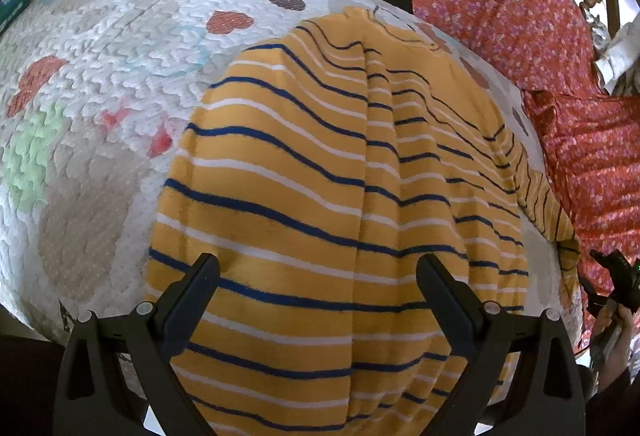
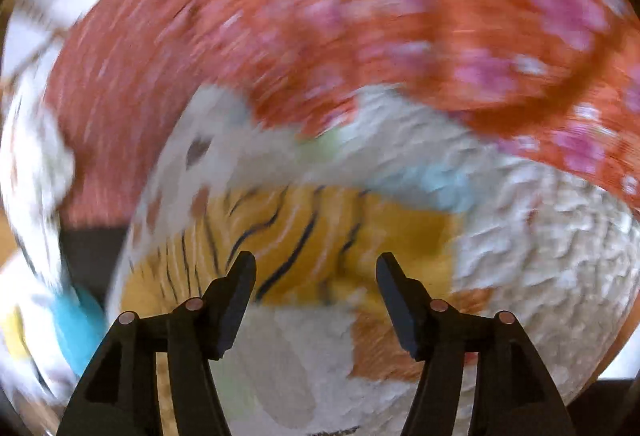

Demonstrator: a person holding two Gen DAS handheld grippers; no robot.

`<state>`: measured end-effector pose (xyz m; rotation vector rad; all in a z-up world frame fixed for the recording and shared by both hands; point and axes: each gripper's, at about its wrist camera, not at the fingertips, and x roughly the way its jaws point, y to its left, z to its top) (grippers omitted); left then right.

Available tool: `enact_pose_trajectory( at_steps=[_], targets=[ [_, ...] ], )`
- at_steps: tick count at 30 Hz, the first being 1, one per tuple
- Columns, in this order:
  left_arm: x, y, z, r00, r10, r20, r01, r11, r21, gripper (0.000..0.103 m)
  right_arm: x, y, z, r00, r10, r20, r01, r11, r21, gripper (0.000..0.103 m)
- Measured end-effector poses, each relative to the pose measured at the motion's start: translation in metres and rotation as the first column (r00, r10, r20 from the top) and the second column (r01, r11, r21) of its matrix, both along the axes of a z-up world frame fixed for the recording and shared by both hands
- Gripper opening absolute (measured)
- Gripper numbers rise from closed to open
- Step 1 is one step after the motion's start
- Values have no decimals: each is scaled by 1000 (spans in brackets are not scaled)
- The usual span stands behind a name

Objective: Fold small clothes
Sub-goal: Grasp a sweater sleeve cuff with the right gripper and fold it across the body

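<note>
L wrist view: the left gripper hangs w/ jaws spread wide over a yellow striped garment, nothing pinched, the garment lying on a white quilt w/ hearts beside red floral fabric. R wrist view, badly blurred: the right gripper is parted & empty above the quilt, the garment just ahead of its tips.
</note>
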<state>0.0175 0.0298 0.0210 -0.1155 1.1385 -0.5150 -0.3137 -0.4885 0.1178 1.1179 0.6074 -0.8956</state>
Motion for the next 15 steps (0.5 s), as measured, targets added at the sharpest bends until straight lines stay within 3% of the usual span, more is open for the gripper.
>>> enact_pose_trajectory(
  at_steps=[3, 5, 10, 12, 13, 15],
  targets=[
    [-1, -6, -1, 1000, -19, 3, 19, 1000, 16, 98, -13, -5, 8, 994, -37, -100, 28, 996, -86, 67],
    [-2, -11, -3, 999, -31, 6, 31, 999, 31, 98, -5, -5, 6, 977, 9, -213, -38, 991, -132, 67],
    [-7, -19, -4, 998, -46, 51, 41, 994, 102, 99, 32, 0, -20, 927, 163, -339, -209, 972, -104, 66],
    [-7, -17, -2, 996, -36, 76, 27, 993, 118, 99, 51, 5, -25, 876, 290, -385, -348, 933, -89, 8],
    [-6, -14, 0, 996, -26, 83, 17, 993, 114, 99, 62, 5, -27, 834, 360, -419, -417, 908, -50, 7],
    [-2, -7, 3, 996, 9, 89, -17, 995, 94, 99, 78, 3, -10, 756, 356, -550, -491, 864, -115, 7]
  ],
)
